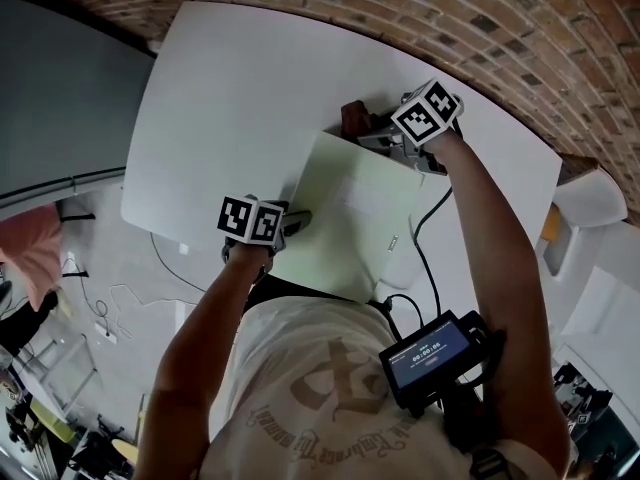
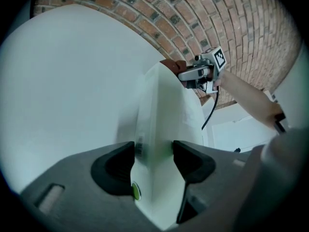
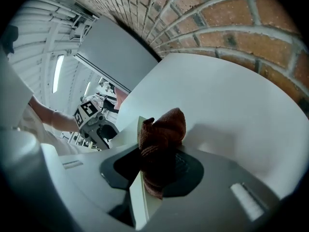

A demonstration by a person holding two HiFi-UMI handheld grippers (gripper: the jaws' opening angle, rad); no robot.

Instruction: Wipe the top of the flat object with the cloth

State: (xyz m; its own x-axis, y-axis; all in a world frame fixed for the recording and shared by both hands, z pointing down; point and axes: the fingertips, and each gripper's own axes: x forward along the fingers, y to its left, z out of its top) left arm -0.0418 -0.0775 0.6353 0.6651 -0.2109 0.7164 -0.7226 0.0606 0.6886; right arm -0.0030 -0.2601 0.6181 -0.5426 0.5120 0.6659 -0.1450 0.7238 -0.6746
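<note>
Tabletop (image 1: 220, 98) wide beyond flat object (image 1: 360, 218)

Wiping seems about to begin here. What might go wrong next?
1. The left tongs clamp the flat object by one edge only, so wiping pressure near the far end might twist it or pull it loose.
2. The cloth is bunched in the right tongs at the object's far corner. A stroke could slide off onto the table, or the hard tongs might scrape the top.
</note>
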